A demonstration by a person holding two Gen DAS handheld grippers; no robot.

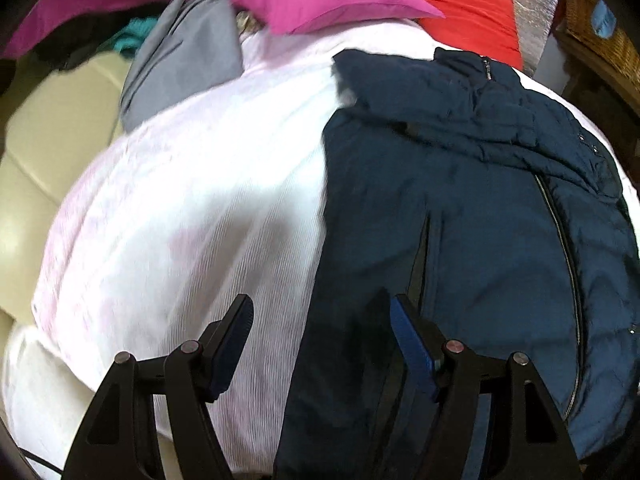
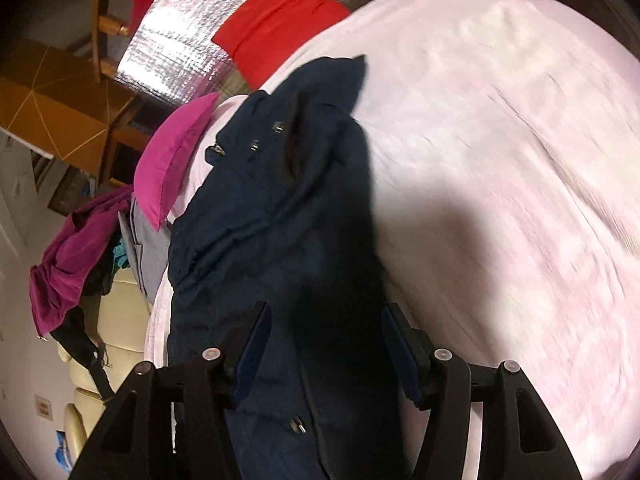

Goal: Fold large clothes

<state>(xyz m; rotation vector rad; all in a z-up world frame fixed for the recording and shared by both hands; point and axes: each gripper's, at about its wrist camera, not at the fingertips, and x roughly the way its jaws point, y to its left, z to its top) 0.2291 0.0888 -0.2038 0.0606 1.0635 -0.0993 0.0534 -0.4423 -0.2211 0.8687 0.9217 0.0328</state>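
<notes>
pink bedsheet [image 1: 180,200] | navy jacket [image 1: 460,200] flat | both grippers' fingers [image 2: 252,344] spread above it

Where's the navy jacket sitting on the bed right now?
The navy jacket lies on the pale pink bedspread, filling the right half of the left wrist view, with its collar toward the magenta pillow and red pillow.

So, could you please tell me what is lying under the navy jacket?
The navy jacket lies on a pale pink bedspread, which shows all around it. Whatever is directly beneath the jacket is covered.
</notes>
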